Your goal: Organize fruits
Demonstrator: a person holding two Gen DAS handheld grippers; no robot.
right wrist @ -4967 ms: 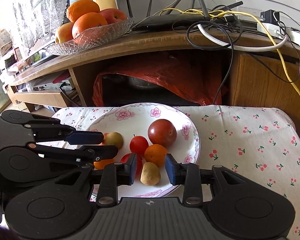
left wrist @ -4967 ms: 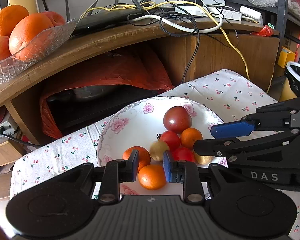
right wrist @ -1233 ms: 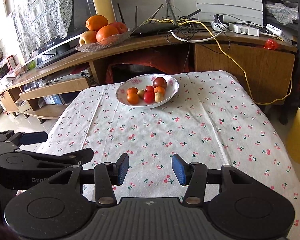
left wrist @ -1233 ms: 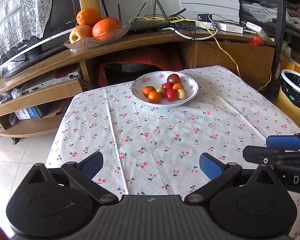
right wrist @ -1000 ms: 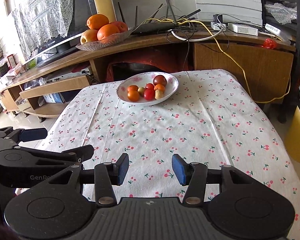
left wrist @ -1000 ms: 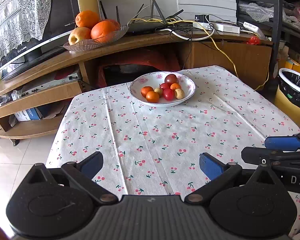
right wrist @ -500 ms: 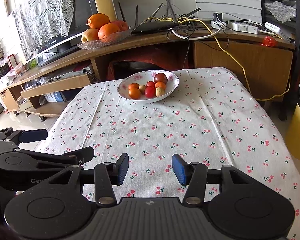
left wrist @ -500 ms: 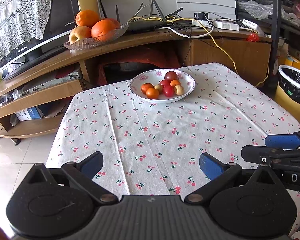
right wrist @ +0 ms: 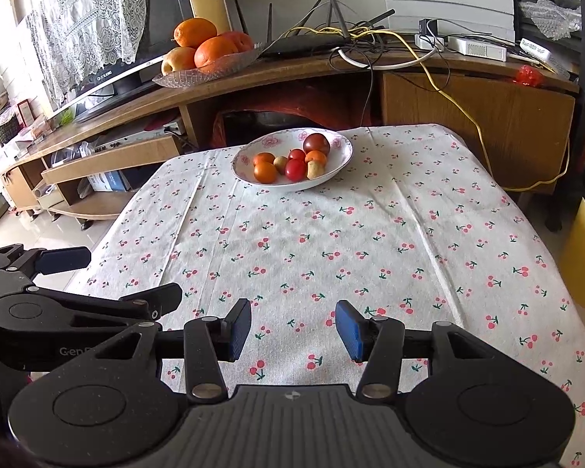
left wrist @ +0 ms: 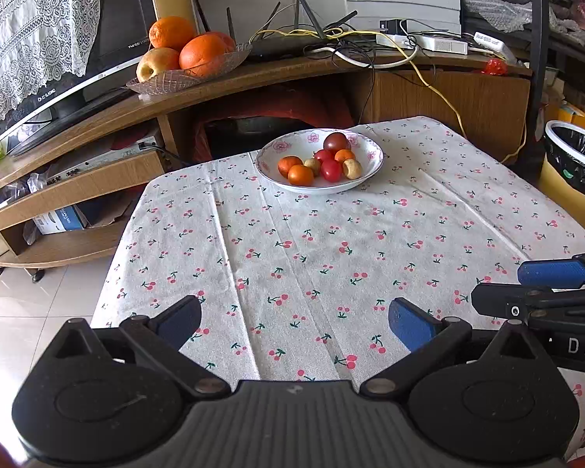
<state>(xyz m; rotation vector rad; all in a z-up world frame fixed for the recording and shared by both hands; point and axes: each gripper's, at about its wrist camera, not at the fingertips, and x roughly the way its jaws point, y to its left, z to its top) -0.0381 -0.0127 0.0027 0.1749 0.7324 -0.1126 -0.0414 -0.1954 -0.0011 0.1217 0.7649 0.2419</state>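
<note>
The left gripper (left wrist: 294, 321) hangs with jaws wide and empty; the floral bowl (left wrist: 372, 147) of fruits (left wrist: 319, 160) sits well beyond at the table's far edge — seemingly all gathered, nothing left but withdrawing; the right gripper (right wrist: 292, 329) stands part-open, empty.
</note>
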